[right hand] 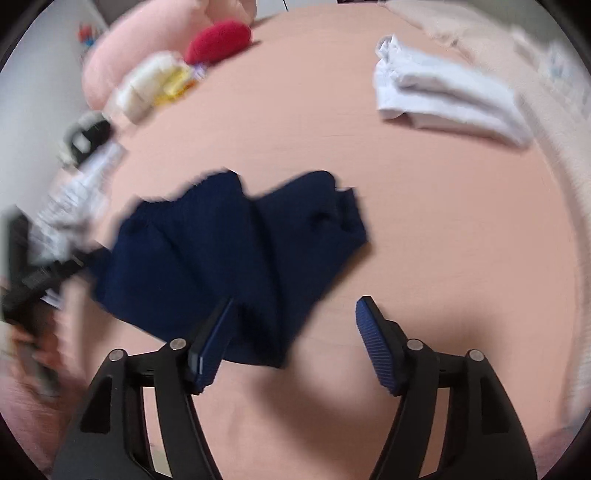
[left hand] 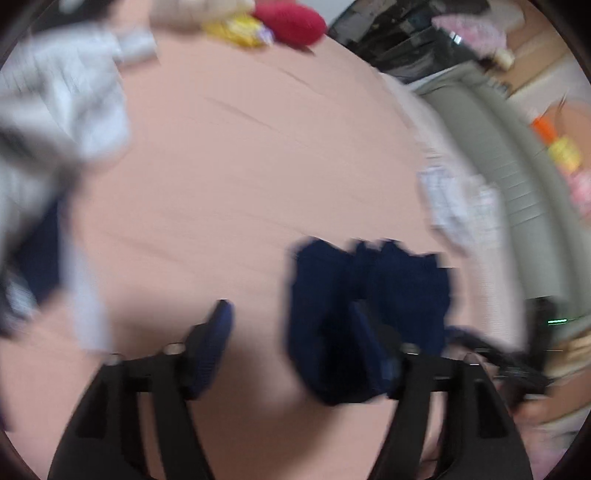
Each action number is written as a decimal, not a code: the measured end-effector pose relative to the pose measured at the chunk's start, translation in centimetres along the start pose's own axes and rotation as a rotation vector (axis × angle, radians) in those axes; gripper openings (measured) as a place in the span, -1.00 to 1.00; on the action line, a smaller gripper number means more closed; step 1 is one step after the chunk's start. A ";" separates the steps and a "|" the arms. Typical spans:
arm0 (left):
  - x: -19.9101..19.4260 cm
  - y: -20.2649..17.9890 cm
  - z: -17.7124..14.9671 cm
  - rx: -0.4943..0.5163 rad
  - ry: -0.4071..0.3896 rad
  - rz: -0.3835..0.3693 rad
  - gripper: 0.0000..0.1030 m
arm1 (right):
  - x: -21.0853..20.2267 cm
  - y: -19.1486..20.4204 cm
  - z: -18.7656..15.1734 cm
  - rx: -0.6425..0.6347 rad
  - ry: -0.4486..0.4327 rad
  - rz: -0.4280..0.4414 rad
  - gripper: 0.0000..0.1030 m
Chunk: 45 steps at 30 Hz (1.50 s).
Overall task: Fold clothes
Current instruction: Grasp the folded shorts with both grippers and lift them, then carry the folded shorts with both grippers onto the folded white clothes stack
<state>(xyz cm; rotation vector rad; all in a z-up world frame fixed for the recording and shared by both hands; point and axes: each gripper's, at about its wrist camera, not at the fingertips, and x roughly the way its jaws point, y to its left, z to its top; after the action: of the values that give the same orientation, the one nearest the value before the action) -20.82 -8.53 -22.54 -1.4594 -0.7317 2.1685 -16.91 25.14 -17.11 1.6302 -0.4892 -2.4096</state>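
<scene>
A dark navy garment (left hand: 402, 288) lies crumpled on the pink bed sheet (left hand: 240, 166). My left gripper (left hand: 291, 306) is open wide above the sheet. Its right finger (left hand: 364, 332) overlaps the garment's left part, while its left finger is over bare sheet. In the right wrist view the same navy garment (right hand: 207, 243) is spread left of centre. My right gripper (right hand: 297, 300) is open, with its left finger (right hand: 218, 332) over the garment's near edge and its right finger over bare sheet. Neither gripper's pads press on the cloth. Both views are blurred.
Folded white clothes (right hand: 443, 92) lie at the far right of the bed. A loose white and grey pile (left hand: 66, 99) is on the left. A red cushion (right hand: 218, 38), a pale plush and a pink pillow (right hand: 140, 33) sit at the far end. The bed's edge (left hand: 476, 122) runs along the right.
</scene>
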 end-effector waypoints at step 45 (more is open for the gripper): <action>24.6 -33.4 14.2 0.347 0.068 0.116 -0.34 | -7.9 -22.5 20.2 0.192 -0.160 -0.155 -0.47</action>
<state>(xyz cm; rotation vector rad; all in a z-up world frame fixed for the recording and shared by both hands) -41.04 29.51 -14.43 -1.4105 -0.2353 2.1825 -32.05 51.99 -11.82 1.6091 -0.6621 -2.6966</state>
